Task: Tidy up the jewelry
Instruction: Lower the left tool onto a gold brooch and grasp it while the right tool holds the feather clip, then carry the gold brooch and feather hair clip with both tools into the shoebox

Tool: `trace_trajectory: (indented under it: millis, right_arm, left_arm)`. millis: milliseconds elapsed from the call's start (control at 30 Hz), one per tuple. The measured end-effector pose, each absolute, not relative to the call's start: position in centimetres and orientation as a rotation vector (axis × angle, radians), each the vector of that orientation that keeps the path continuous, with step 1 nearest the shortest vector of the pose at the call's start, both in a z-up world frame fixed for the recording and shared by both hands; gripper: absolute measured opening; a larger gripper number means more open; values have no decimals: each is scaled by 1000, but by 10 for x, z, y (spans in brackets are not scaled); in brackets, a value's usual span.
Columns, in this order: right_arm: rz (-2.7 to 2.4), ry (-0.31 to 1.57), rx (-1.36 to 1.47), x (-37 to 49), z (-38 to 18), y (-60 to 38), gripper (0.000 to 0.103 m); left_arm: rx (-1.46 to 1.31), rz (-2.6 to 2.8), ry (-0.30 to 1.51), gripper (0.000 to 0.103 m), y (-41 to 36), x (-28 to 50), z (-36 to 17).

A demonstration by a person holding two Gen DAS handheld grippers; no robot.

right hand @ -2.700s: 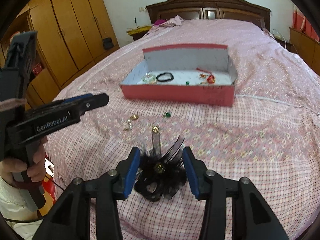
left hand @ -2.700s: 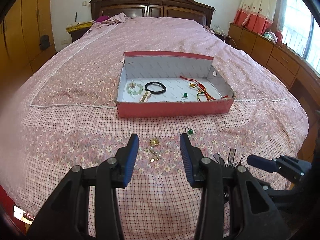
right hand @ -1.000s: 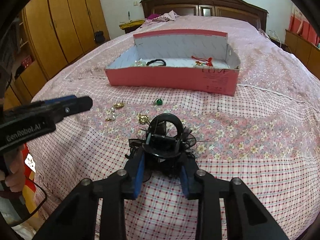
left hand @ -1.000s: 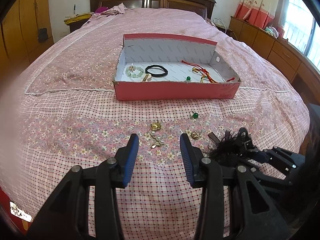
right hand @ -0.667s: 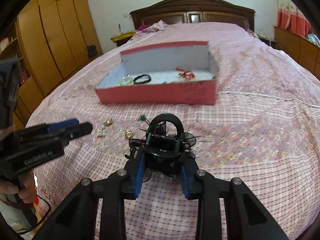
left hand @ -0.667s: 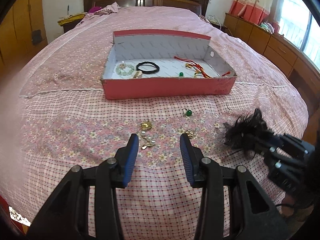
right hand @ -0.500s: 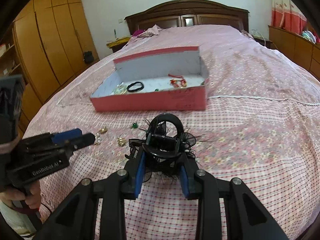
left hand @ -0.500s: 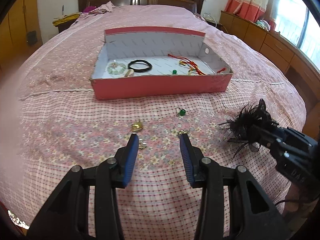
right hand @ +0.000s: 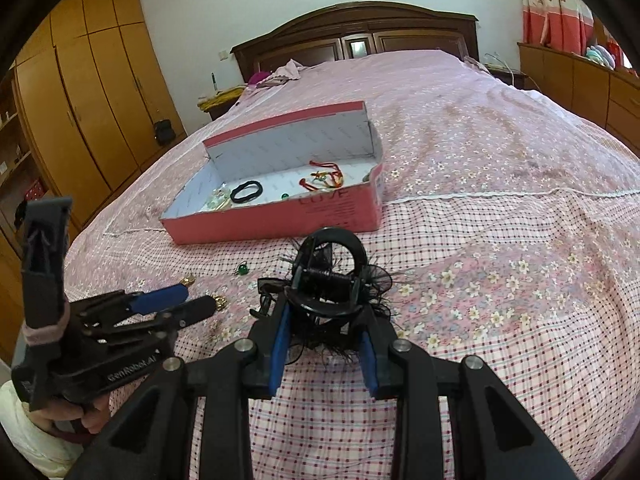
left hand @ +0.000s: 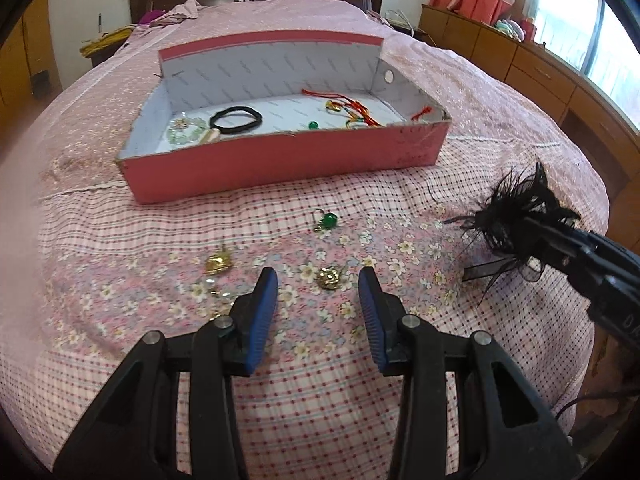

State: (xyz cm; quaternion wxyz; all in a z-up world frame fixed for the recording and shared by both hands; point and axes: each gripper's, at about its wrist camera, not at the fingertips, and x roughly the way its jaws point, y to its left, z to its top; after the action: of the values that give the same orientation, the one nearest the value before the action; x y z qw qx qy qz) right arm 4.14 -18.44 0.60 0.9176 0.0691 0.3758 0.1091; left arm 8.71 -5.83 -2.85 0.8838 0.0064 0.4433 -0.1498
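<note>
On a pink bedspread (left hand: 120, 264) sits a pink box (left hand: 280, 168) of jewelry. The right gripper (right hand: 324, 344) clamps a black feathered hair clip (right hand: 328, 280); the left gripper (left hand: 318, 280) hangs parted and empty over a gold earring (left hand: 329, 277).

The small pale piece (left hand: 214, 290) left of the left gripper (left hand: 318, 276) was blurred and partly hidden behind its blue finger, so its form could not be told. The black feathered hair clip (right hand: 328, 280) covered the inner pads of the right gripper (right hand: 324, 344). The person's hand (right hand: 86, 412) was cut off at the wrist view's lower left edge.
</note>
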Motion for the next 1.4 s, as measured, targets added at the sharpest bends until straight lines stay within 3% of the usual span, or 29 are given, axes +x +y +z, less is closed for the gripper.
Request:
trace_trajectory:
  millis: [300, 500, 1400]
  right_arm:
    - [215, 771, 169, 42, 4, -193, 33]
    - [215, 774, 172, 43, 3, -194, 33]
    - [243, 738, 153, 39, 25, -183, 33]
  left_arm:
    - [53, -298, 938, 26, -71, 96, -40]
    - [63, -307, 943, 6, -75, 98, -43]
    - [20, -341, 862, 6, -65, 78, 4]
